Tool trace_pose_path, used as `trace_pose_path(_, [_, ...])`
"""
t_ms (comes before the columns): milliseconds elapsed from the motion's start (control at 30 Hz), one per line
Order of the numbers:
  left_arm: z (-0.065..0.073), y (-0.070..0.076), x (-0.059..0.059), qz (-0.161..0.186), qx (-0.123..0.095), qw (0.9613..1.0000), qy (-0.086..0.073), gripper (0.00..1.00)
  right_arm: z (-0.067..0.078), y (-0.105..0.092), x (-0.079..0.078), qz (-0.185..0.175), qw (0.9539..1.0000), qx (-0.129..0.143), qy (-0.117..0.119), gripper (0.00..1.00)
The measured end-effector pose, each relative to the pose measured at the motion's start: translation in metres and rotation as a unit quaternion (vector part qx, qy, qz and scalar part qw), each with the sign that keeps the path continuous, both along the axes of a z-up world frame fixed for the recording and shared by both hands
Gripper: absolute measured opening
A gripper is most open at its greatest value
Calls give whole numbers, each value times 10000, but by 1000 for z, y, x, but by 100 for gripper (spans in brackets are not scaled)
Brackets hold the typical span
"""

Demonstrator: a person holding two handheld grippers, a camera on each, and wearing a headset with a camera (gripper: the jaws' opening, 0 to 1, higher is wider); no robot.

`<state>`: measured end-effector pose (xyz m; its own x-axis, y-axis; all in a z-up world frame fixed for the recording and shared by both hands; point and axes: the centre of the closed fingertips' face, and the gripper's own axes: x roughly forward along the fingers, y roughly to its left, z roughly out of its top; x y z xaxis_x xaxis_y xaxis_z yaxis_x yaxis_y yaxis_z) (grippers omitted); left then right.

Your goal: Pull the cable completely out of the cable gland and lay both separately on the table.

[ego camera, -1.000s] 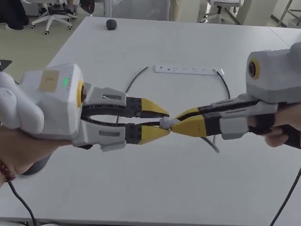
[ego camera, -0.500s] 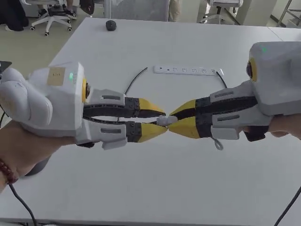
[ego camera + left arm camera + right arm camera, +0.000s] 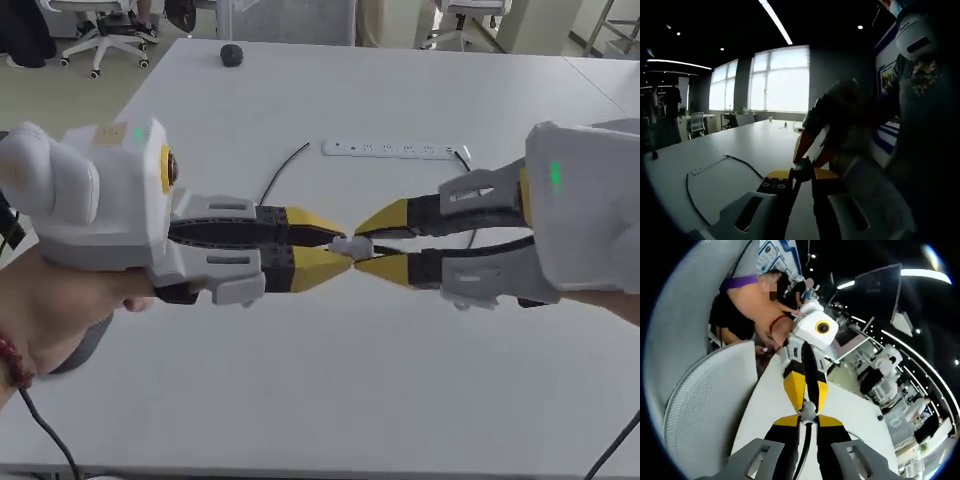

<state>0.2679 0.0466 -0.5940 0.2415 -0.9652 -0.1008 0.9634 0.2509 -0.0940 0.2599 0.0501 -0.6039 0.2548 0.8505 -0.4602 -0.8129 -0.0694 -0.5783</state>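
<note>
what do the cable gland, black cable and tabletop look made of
The cable gland looks pale grey and matt, likely moulded plastic. The black cable has a dull jacket lying in loose curves, probably rubber or PVC. The tabletop is flat white with a soft sheen, perhaps laminate.

This is an open-plan office. A long white table (image 3: 300, 110) carries a white power strip (image 3: 395, 150), and wheeled swivel chairs (image 3: 100, 35) stand on the pale floor (image 3: 60, 100) beyond its far edge. The left gripper view shows tall windows (image 3: 780, 80), linear ceiling lights (image 3: 776, 21) and another chair (image 3: 696, 124) near the glass. A grey mesh chair back (image 3: 705, 405) looms in the right gripper view.
</note>
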Motion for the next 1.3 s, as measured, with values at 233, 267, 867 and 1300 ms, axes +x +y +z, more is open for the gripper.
trace_pose_path(233, [-3, 1, 0, 58, -144, 9988, 461, 15, -3, 2, -1, 235, 9915, -447, -1199, 6])
trace_pose_path(267, [-4, 1, 0, 99, -229, 9972, 709, 15, -3, 2, 0, 241, 9888, -480, -1396, 6])
trace_pose_path(867, [-1, 8, 14, 419, -392, 9950, 816, 15, 3, -11, 18, -403, 9942, -55, -995, 12])
trace_pose_path(1300, [-5, 4, 10, 376, -82, 9980, 509, 15, -6, -6, 14, -379, 9960, -300, -746, 0])
